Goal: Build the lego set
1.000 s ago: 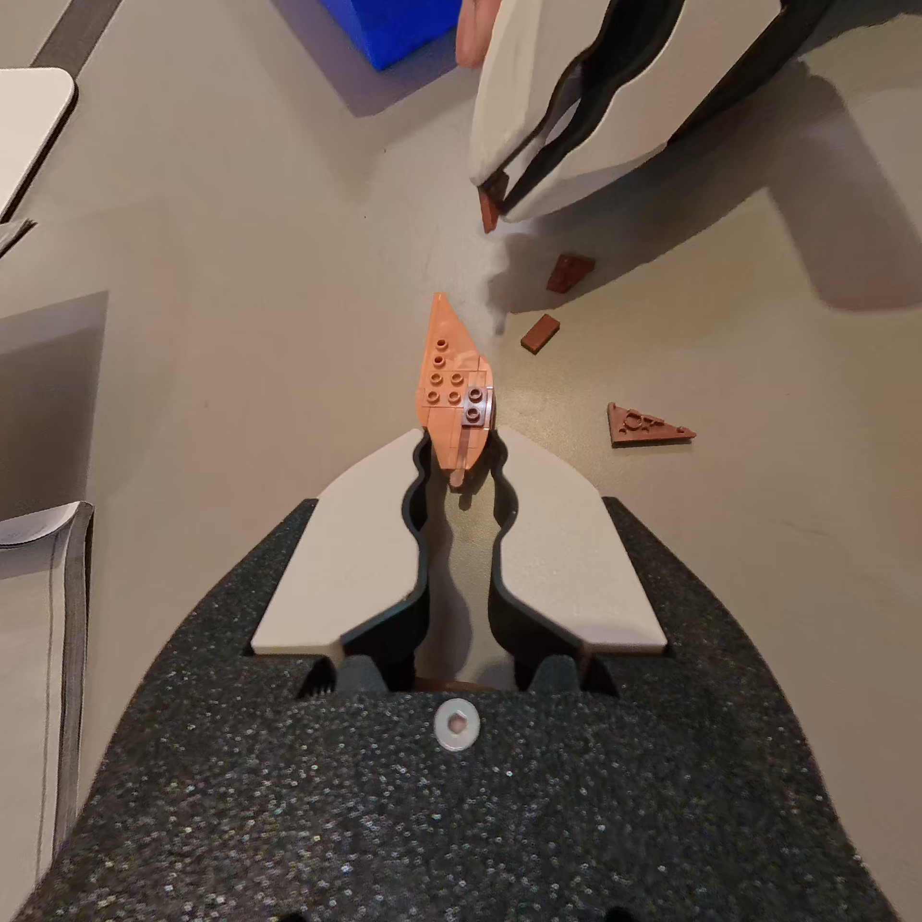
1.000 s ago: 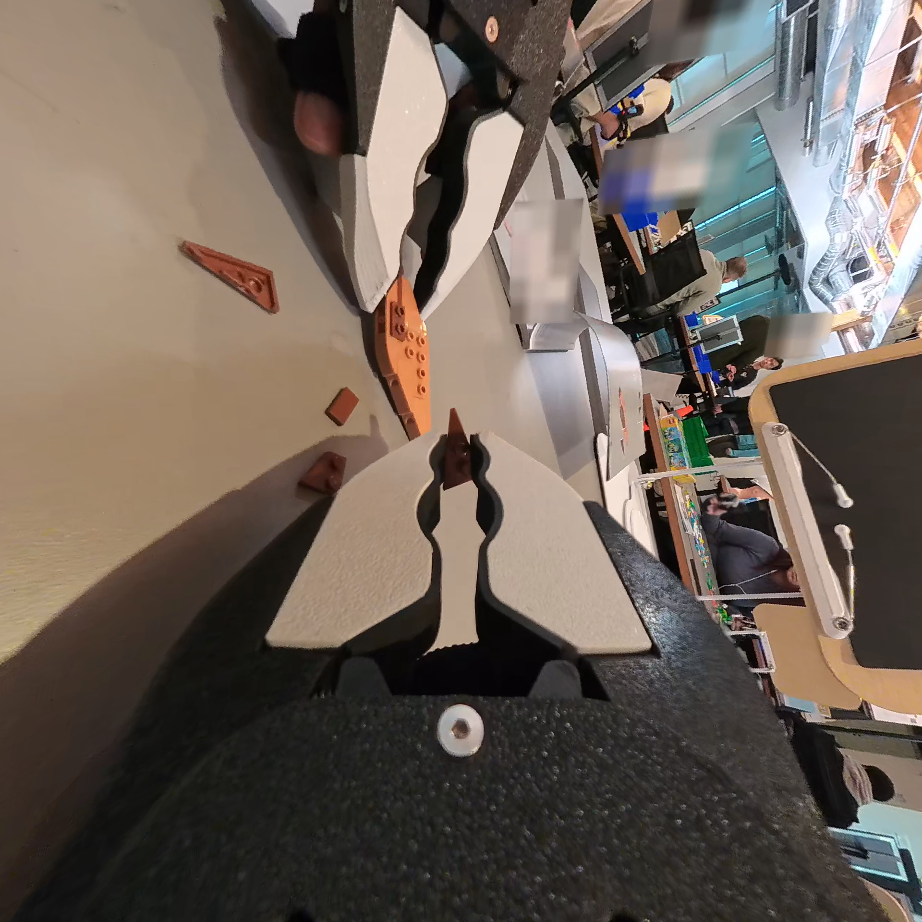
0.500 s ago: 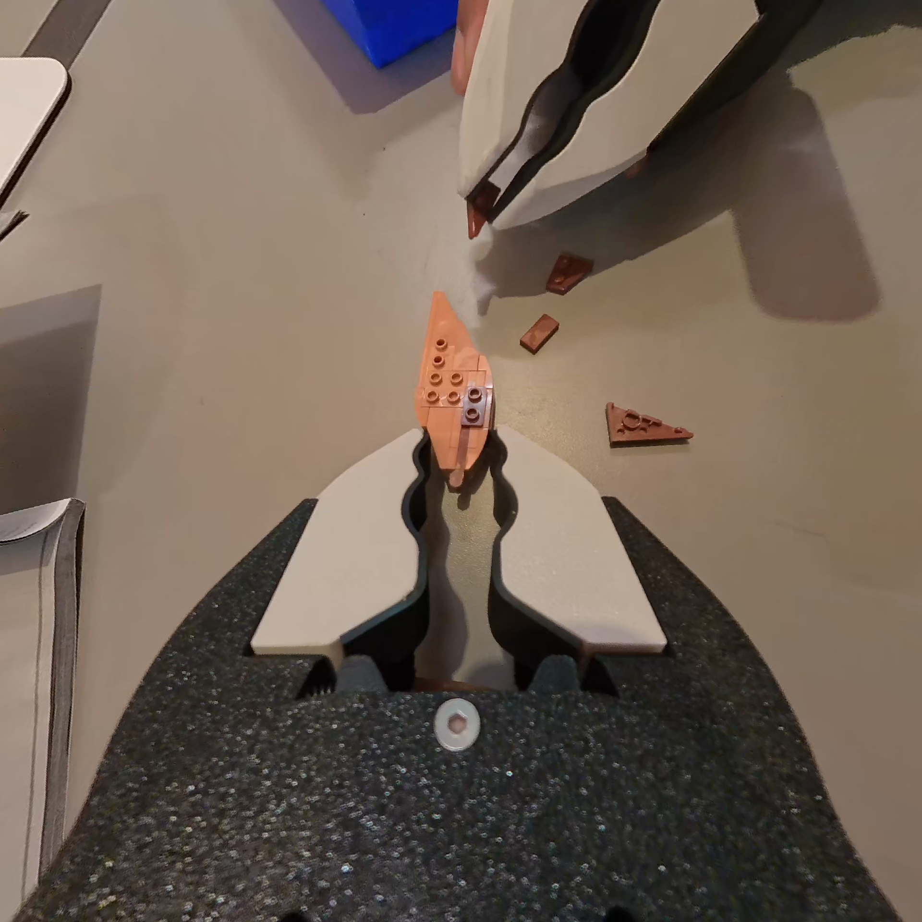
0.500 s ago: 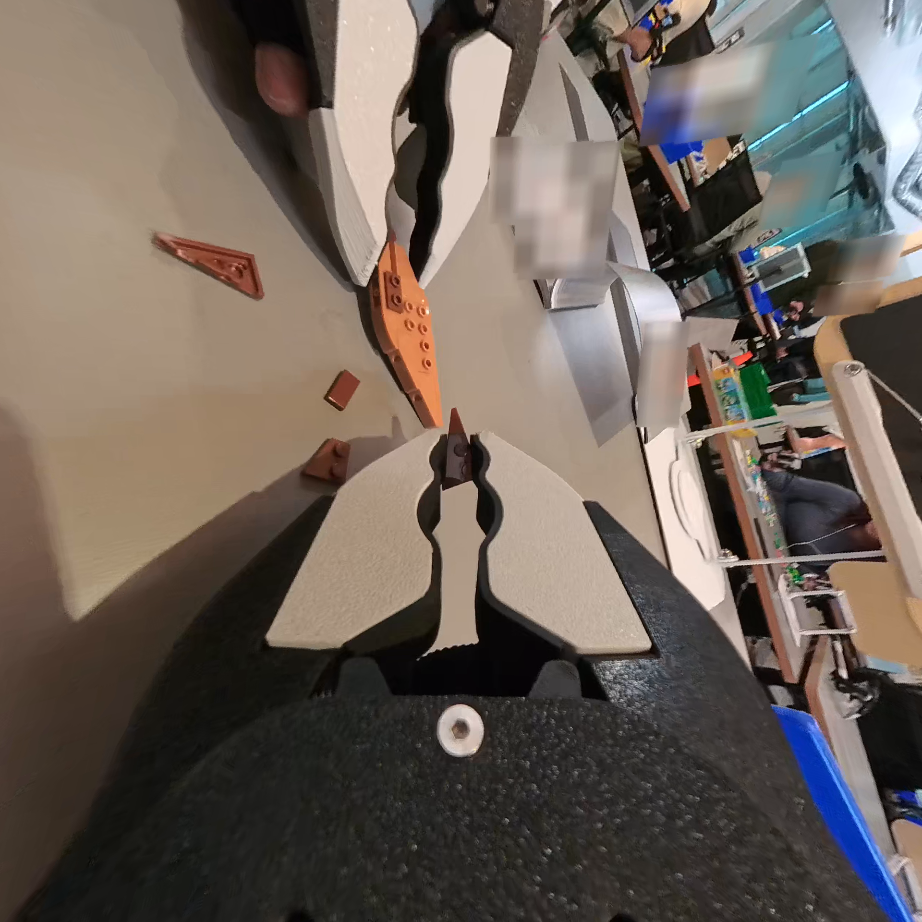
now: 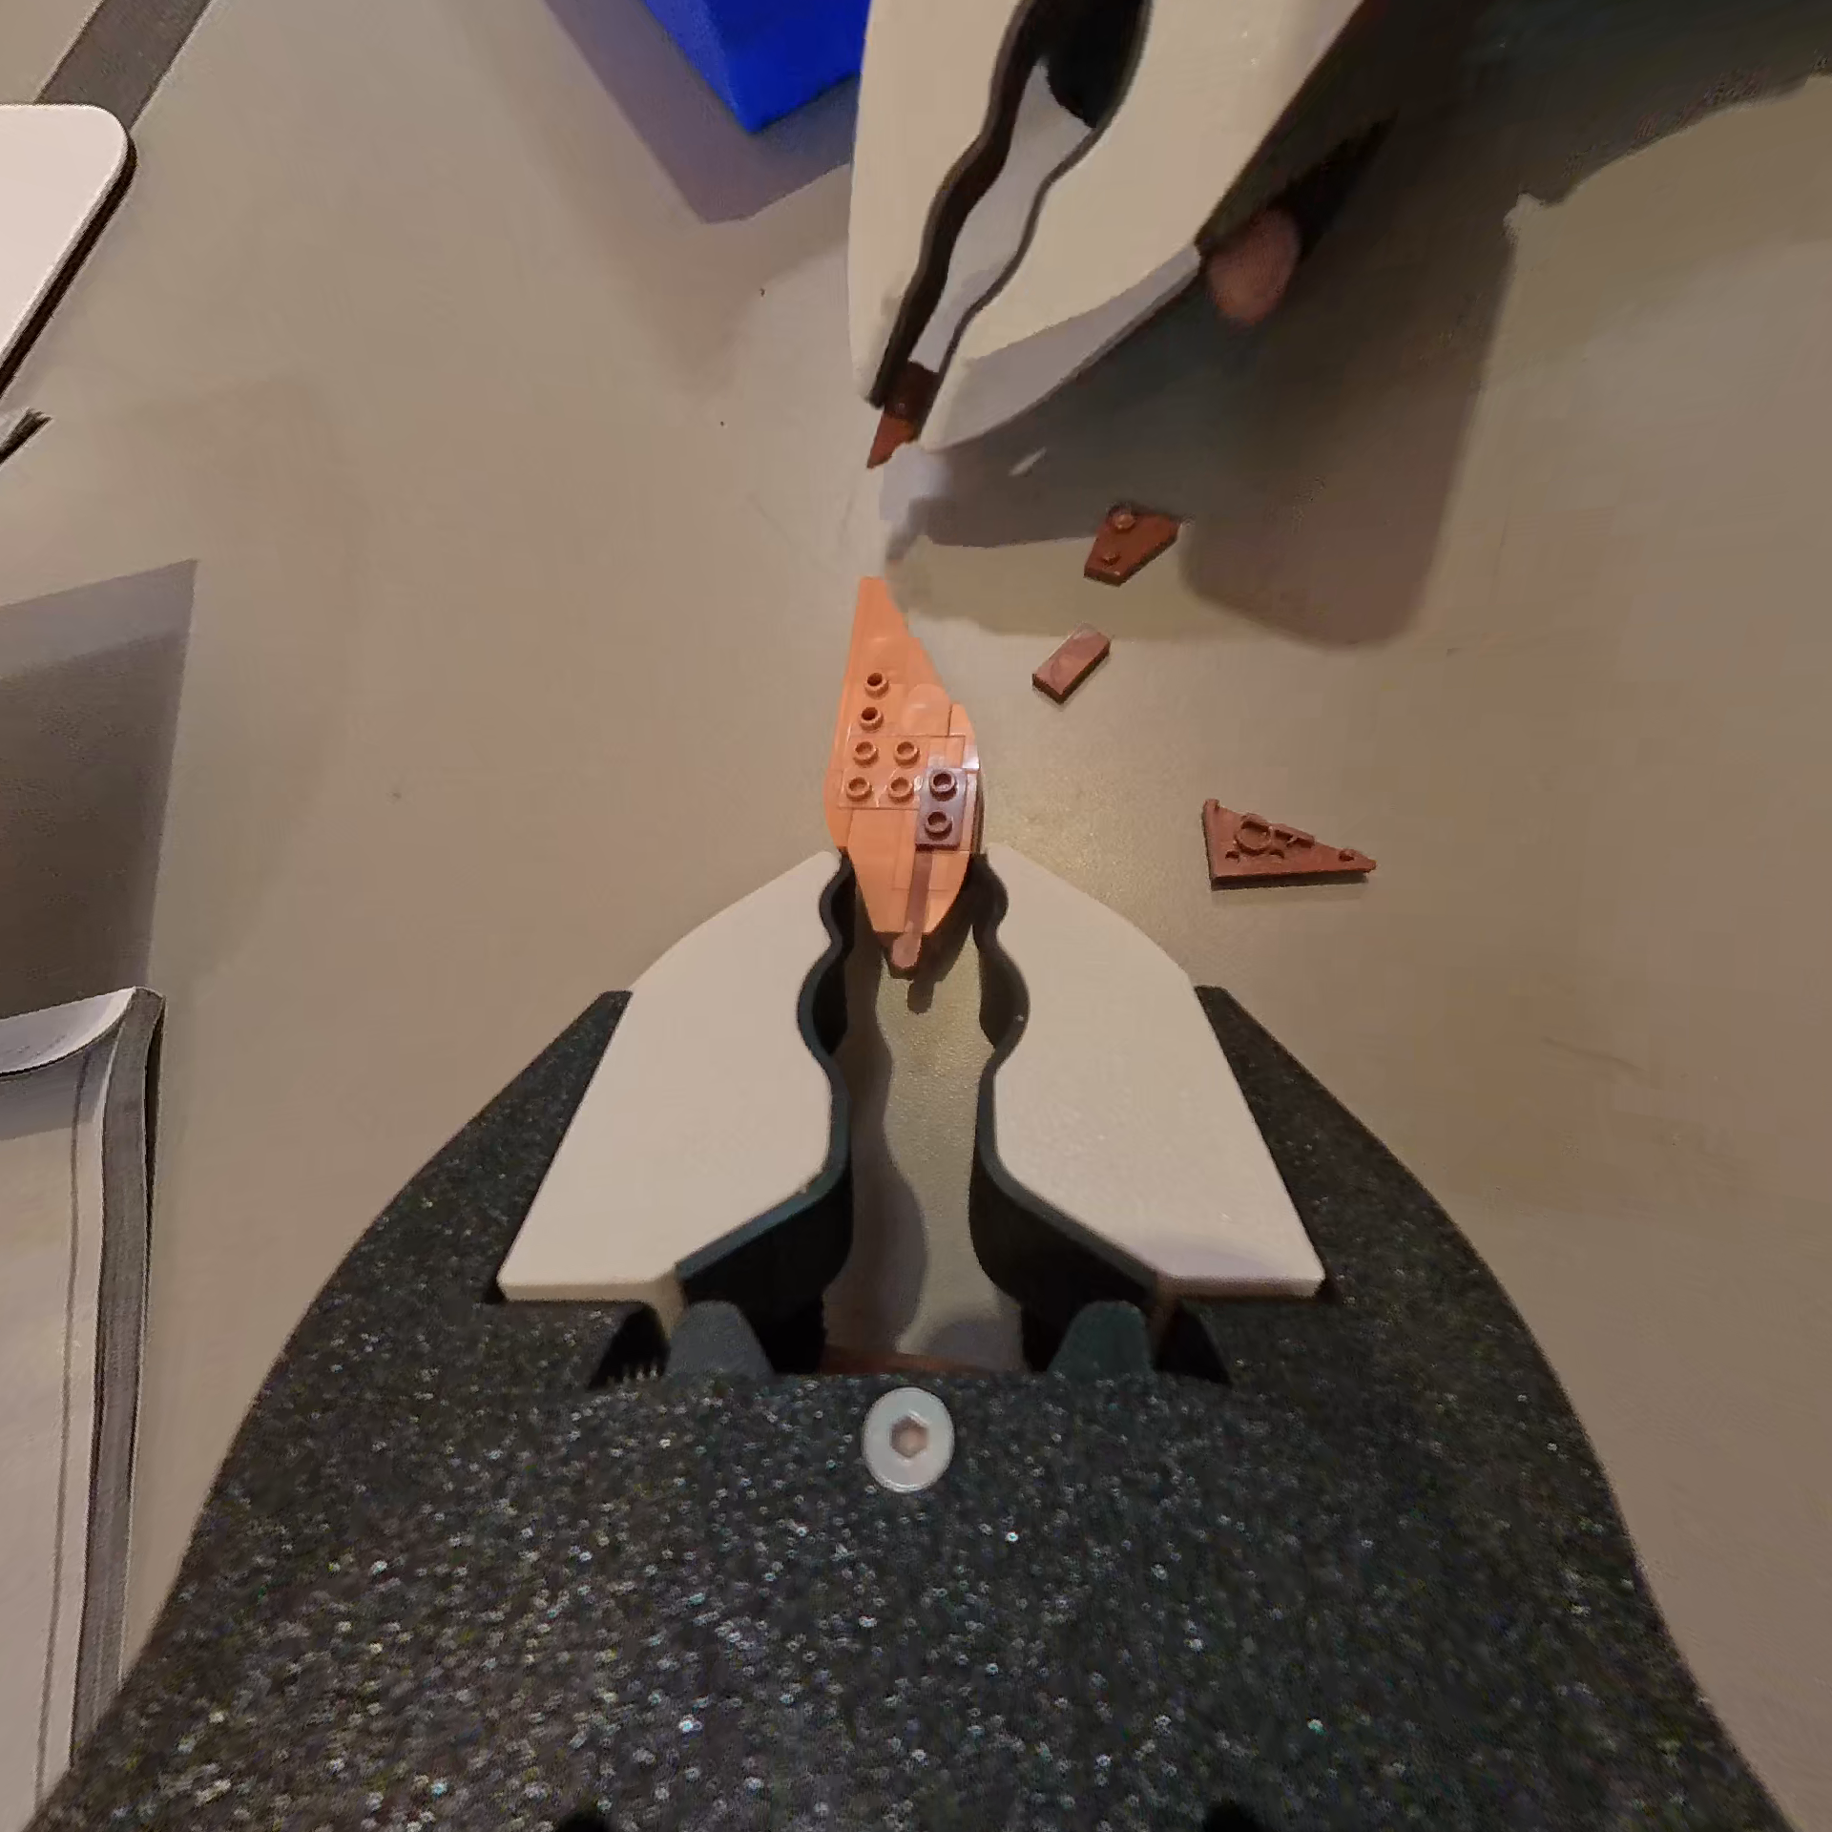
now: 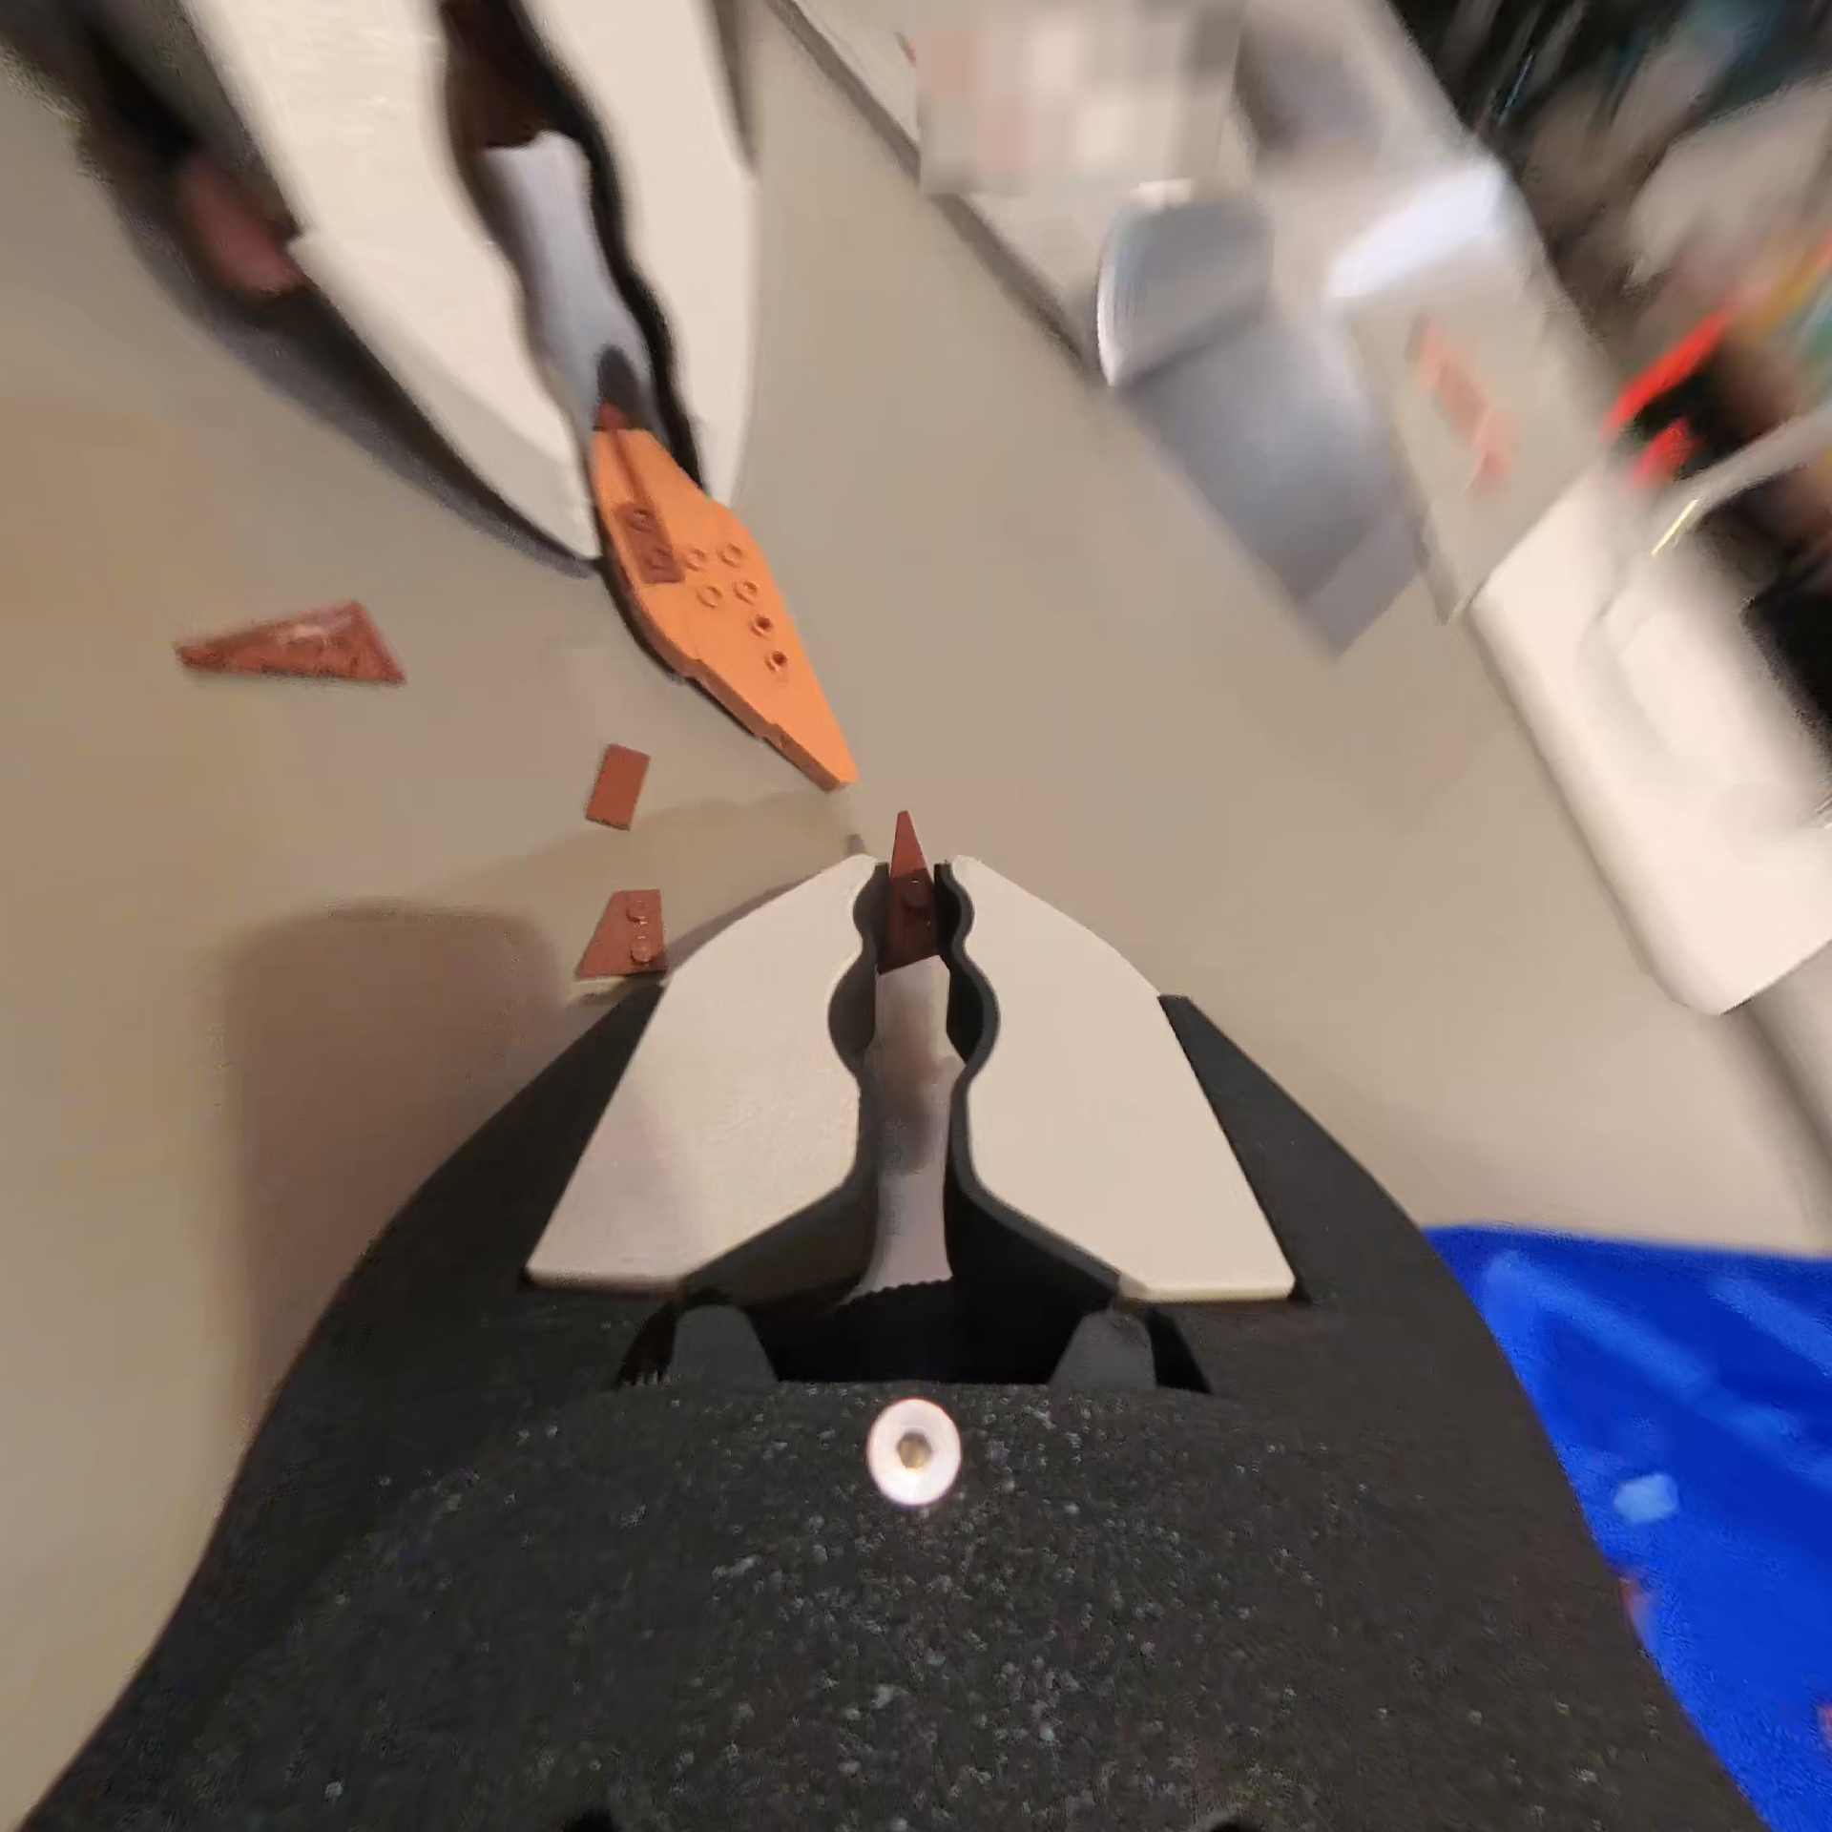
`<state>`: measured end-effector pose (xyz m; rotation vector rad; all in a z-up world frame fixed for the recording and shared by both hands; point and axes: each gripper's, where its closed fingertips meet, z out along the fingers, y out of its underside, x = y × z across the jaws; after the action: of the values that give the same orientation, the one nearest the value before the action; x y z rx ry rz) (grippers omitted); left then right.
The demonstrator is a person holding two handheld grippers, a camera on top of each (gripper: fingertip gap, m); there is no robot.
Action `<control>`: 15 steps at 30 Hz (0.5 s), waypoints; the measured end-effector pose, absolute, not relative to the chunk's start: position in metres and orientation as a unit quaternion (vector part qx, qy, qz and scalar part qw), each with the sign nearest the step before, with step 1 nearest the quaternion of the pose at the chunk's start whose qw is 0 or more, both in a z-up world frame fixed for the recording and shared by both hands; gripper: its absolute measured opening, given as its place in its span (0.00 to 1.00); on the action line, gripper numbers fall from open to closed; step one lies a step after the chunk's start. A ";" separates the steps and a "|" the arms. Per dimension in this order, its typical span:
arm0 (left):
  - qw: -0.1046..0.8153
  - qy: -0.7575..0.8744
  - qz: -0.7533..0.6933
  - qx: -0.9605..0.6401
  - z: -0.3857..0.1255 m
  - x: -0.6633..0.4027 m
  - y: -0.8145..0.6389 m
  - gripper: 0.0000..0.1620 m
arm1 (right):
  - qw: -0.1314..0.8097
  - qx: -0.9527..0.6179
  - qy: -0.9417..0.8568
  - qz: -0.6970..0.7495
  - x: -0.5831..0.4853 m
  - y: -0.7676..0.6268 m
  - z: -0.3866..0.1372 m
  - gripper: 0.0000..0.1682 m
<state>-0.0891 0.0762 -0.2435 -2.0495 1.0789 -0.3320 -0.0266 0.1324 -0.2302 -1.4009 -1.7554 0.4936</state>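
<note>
An orange lego plate assembly [image 5: 887, 763] with a small brown stud piece on it lies pointing away from me on the grey table. My left gripper [image 5: 910, 877] is shut on its near end. My right gripper [image 5: 900, 392] hangs above and beyond the assembly's far tip, shut on a small dark-brown wedge piece [image 5: 895, 426]. In the blurred right wrist view, the right gripper [image 6: 910, 872] holds the wedge [image 6: 908, 907] just short of the orange assembly's [image 6: 714, 615] pointed tip. The left gripper [image 6: 644, 466] grips its far end.
Three loose brown pieces lie to the right of the assembly: a small wedge plate [image 5: 1130, 545], a flat tile [image 5: 1071, 662] and a larger triangular plate [image 5: 1279, 853]. A blue bin [image 5: 783, 50] stands at the back. Papers [image 5: 69, 1239] lie at the left edge.
My right gripper has swung round and tilted, bringing the brown wedge nearer the orange assembly's tip. The left gripper and the assembly have stayed still.
</note>
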 end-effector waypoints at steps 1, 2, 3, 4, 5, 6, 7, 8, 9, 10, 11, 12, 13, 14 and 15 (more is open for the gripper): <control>0.390 0.424 -0.131 -0.807 -0.244 -0.089 0.076 0.14 | 0.389 -0.582 -0.683 0.208 -0.025 0.133 -0.233 0.05; 0.390 0.424 -0.131 -0.807 -0.244 -0.089 0.076 0.14 | 0.372 -0.603 -0.671 0.218 -0.024 0.134 -0.235 0.05; 0.390 0.424 -0.131 -0.807 -0.244 -0.089 0.076 0.14 | 0.360 -0.621 -0.660 0.222 -0.022 0.136 -0.237 0.05; 0.390 0.424 -0.131 -0.807 -0.244 -0.089 0.076 0.14 | 0.351 -0.633 -0.653 0.223 -0.020 0.137 -0.238 0.05; 0.390 0.424 -0.131 -0.807 -0.244 -0.089 0.076 0.14 | 0.345 -0.637 -0.651 0.225 -0.019 0.138 -0.239 0.06; 0.390 0.424 -0.132 -0.807 -0.244 -0.089 0.076 0.14 | 0.340 -0.638 -0.653 0.227 -0.018 0.137 -0.240 0.08; 0.390 0.423 -0.132 -0.807 -0.244 -0.089 0.076 0.14 | 0.337 -0.637 -0.655 0.228 -0.018 0.137 -0.240 0.10; 0.390 0.423 -0.133 -0.807 -0.244 -0.089 0.076 0.14 | 0.335 -0.636 -0.657 0.227 -0.017 0.137 -0.240 0.11; 0.390 0.423 -0.133 -0.807 -0.244 -0.089 0.076 0.14 | 0.332 -0.634 -0.660 0.227 -0.015 0.137 -0.241 0.12; 0.390 0.423 -0.133 -0.807 -0.244 -0.089 0.076 0.14 | 0.327 -0.634 -0.663 0.226 -0.013 0.137 -0.241 0.14; 0.390 0.423 -0.134 -0.807 -0.244 -0.089 0.076 0.14 | 0.326 -0.635 -0.663 0.225 -0.012 0.139 -0.241 0.14; 0.390 0.423 -0.134 -0.807 -0.244 -0.089 0.076 0.14 | 0.326 -0.636 -0.662 0.226 -0.011 0.140 -0.241 0.14; 0.390 0.423 -0.134 -0.807 -0.244 -0.089 0.076 0.14 | 0.325 -0.635 -0.662 0.229 -0.010 0.140 -0.241 0.14; 0.390 0.423 -0.134 -0.807 -0.244 -0.089 0.076 0.14 | 0.323 -0.637 -0.661 0.231 -0.010 0.140 -0.241 0.14; 0.390 0.423 -0.133 -0.807 -0.244 -0.089 0.076 0.14 | 0.321 -0.639 -0.661 0.229 -0.009 0.141 -0.242 0.14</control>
<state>-0.0892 0.0763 -0.2437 -2.0515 1.0752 -0.3390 -0.0090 0.1414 -0.2424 -1.6773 -1.7355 0.6028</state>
